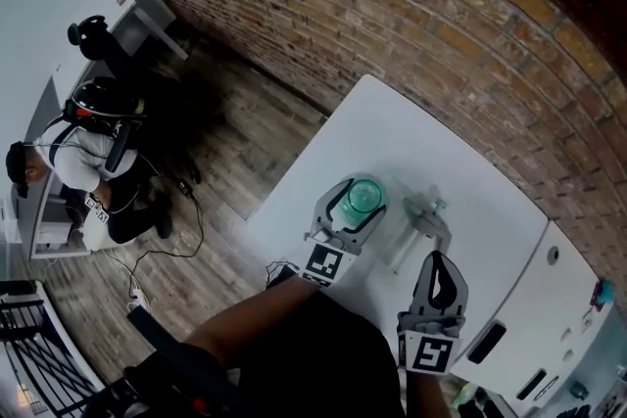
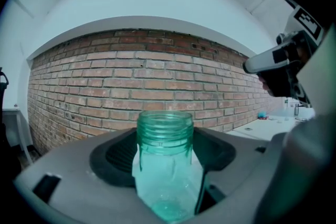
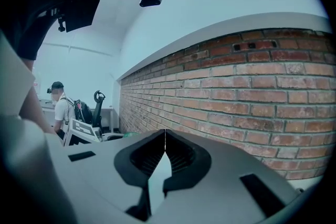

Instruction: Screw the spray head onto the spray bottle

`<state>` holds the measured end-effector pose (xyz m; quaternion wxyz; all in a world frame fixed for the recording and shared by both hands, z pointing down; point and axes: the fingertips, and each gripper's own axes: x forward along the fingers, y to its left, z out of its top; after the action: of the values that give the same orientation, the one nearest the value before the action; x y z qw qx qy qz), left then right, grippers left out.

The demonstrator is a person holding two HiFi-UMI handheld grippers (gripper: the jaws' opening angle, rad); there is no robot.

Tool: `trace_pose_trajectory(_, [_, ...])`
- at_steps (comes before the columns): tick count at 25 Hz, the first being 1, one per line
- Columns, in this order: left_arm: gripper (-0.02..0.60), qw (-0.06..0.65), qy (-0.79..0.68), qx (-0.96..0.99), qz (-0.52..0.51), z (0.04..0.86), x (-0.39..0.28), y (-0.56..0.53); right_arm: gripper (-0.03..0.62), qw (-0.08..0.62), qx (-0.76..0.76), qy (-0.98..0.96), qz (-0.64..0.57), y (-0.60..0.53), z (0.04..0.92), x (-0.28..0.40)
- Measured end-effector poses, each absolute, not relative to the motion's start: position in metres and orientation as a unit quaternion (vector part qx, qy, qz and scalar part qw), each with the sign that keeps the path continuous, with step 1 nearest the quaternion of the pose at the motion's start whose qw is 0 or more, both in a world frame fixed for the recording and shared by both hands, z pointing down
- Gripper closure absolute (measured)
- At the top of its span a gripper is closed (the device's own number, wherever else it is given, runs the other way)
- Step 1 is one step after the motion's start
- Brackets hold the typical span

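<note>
Bottle first: the green spray bottle (image 2: 165, 165) stands up on the white tabletop (image 1: 392, 127). Its top is open, with no head on it yet. The left gripper (image 1: 361, 197) has its jaws wide, and they look pressed on the bottle's two sides. The spray head (image 1: 428, 213) lies just right of the bottle, with its thin tube. The right gripper (image 3: 165, 136) waits nearer, jaws shut together on nothing. I think the bottle is light, thin and smooth, so a hard squeeze could dent it. Hold it on the body. Take the head by its thick part, not the tube.
</note>
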<state>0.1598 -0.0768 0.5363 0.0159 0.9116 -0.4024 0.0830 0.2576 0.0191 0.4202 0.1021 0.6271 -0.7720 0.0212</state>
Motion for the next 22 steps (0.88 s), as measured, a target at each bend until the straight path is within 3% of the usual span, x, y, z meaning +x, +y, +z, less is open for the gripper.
trace_pose_trajectory(9, [0.224,0.001,-0.375,0.922,0.095,0.539,0.171,-0.081,0.586,0.105,0.63,-0.769,0.029,0.015,0.426,0.261])
trace_pose_trajectory(17, [0.225,0.012,-0.368,0.925,0.094,0.544,0.171,-0.087,0.586,0.105,0.642,-0.759,0.042,0.014,0.432,0.271])
trace_pose_trajectory(22, [0.259,-0.002,-0.362,0.927,0.094,0.542,0.173,-0.087,0.586,0.101,0.68,-0.721,0.082,0.009,0.447,0.294])
